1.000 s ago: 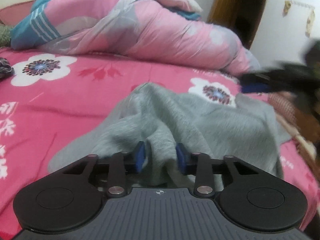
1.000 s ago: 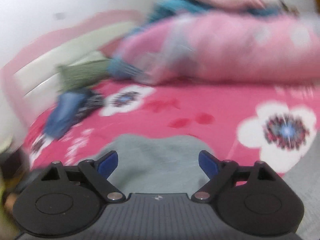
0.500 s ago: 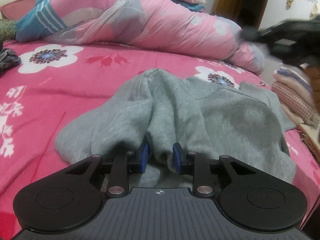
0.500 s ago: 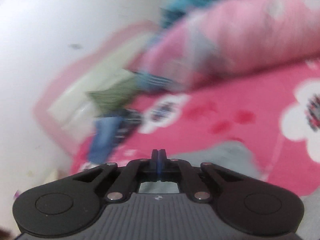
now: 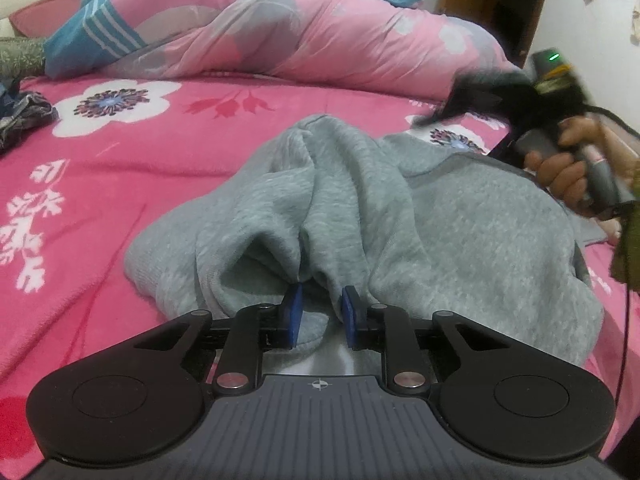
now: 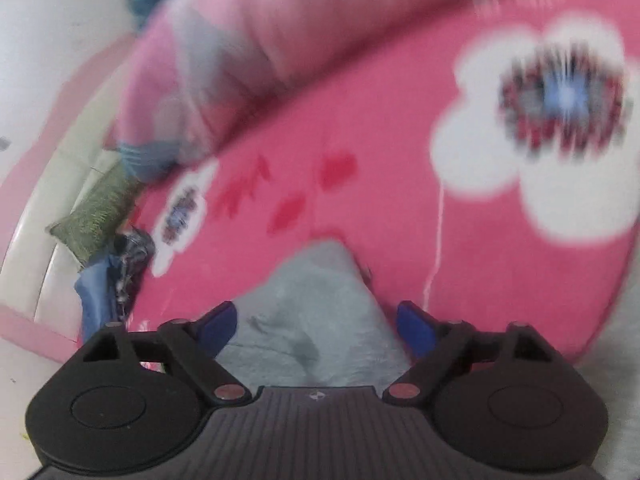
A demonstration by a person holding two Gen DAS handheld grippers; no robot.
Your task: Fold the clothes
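A grey sweatshirt [image 5: 460, 220] lies crumpled on the pink flowered bedsheet [image 5: 120, 184]. My left gripper [image 5: 320, 316] sits at its near edge, blue pads shut on a bunched fold of the grey cloth. At the far right of the left wrist view a hand [image 5: 560, 176] holds my right gripper [image 5: 444, 114], blurred, just above the sweatshirt's far side. In the blurred right wrist view the right gripper [image 6: 316, 326] is open, its blue pads wide apart over a corner of the sweatshirt [image 6: 312, 320], nothing between them.
A pink quilt [image 5: 300, 28] is heaped along the back of the bed. Dark clothes [image 5: 24, 120] and a green pillow [image 6: 100, 208] lie by the headboard at the left. A dark doorway [image 5: 504, 4] stands at the back right.
The left gripper has closed on the fold and pulled the cloth nearer. The right gripper was shut half a second ago; it has opened and dropped toward the sweatshirt.
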